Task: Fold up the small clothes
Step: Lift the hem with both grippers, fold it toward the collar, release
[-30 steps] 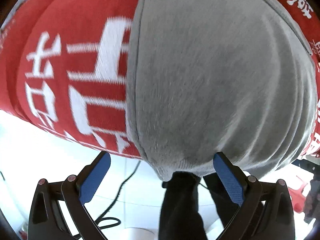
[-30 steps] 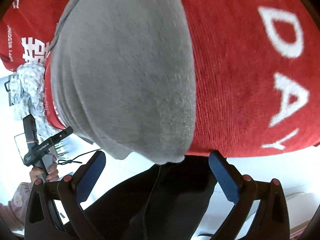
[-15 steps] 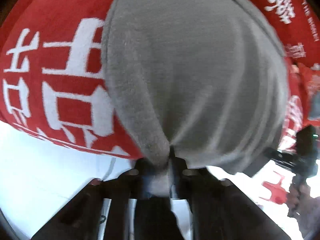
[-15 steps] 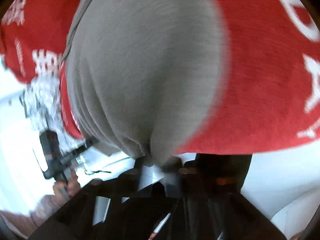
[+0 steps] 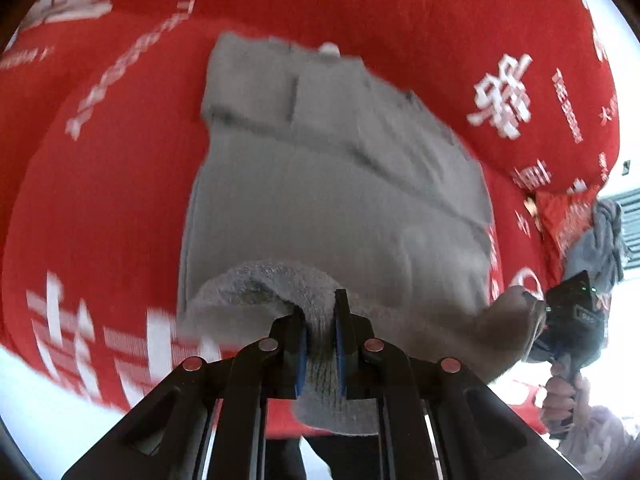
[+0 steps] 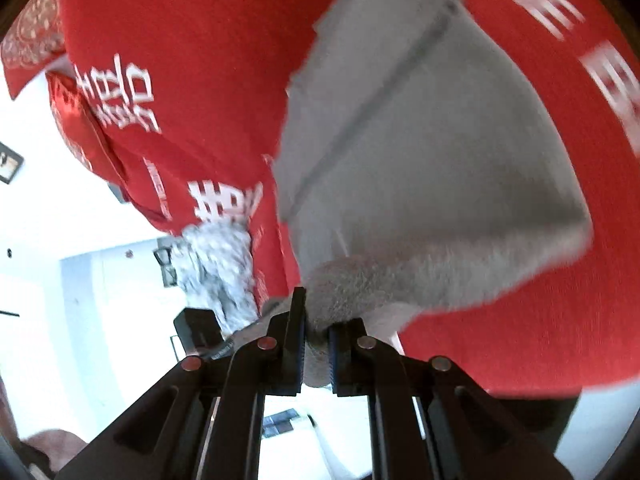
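Both grippers pinch the near hem of a soft grey knit garment point(image 5: 336, 208) on a red cloth with white lettering point(image 5: 104, 208).

A crumpled pale speckled fabric point(image 6: 220, 268) hangs at the cloth's edge beside the right gripper point(image 6: 316, 344); red cushions point(image 6: 80, 120) sit beyond, with bright white room behind. The garment lies spread across the cloth, its near corners curled upward, one clamped between the left gripper's point(image 5: 320, 344) blue pads, the other between the right's.

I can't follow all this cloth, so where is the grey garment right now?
The grey garment lies on the red printed blanket, mid-frame in both wrist views. Its near edge is pinched in the left gripper and the right gripper.
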`<state>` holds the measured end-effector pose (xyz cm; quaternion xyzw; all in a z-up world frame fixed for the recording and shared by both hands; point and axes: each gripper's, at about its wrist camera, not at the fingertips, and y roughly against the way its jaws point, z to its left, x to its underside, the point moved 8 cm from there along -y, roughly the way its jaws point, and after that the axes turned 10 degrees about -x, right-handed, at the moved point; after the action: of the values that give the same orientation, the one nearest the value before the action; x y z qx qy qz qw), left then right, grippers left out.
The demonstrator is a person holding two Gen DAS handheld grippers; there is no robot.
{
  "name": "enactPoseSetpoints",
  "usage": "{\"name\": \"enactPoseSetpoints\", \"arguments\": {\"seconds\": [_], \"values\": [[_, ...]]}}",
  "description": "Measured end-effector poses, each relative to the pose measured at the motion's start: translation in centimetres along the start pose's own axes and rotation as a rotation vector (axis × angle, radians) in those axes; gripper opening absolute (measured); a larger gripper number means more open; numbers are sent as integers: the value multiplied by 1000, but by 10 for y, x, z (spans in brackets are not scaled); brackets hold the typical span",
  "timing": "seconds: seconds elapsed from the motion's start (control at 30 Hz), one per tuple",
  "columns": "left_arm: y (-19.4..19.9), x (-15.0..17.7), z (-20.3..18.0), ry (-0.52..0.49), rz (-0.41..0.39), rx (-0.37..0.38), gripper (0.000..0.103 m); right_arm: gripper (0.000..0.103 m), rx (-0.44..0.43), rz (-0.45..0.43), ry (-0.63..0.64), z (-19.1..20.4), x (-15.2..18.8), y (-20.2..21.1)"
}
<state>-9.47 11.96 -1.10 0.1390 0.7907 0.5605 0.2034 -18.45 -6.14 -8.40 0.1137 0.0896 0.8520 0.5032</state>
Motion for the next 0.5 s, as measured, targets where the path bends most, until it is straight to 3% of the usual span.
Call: {"name": "enactPoseSetpoints", "arguments": {"seconds": [0.13, 0.3, 0.37, 0.4, 0.43, 0.5], "values": [[-33, -46, 5, 55, -7, -115, 13, 10, 7, -74, -44, 1, -52, -7], [-53, -66, 12, 76, 53, -179, 16, 17, 54, -144, -170, -18, -105, -11], [-54, -71, 6, 44, 54, -201, 16, 30, 82, -161, -156, -18, -119, -4], [-53, -71, 5, 22, 58, -214, 16, 55, 102, -168, -140, -16, -126, -1], [-54, -71, 3, 5, 64, -227, 16, 71, 123, -172, -122, -13, -132, 2], [-54, -72, -2, -26, 86, -254, 16, 71, 177, -153, -75, -11, -136, 11]]}}
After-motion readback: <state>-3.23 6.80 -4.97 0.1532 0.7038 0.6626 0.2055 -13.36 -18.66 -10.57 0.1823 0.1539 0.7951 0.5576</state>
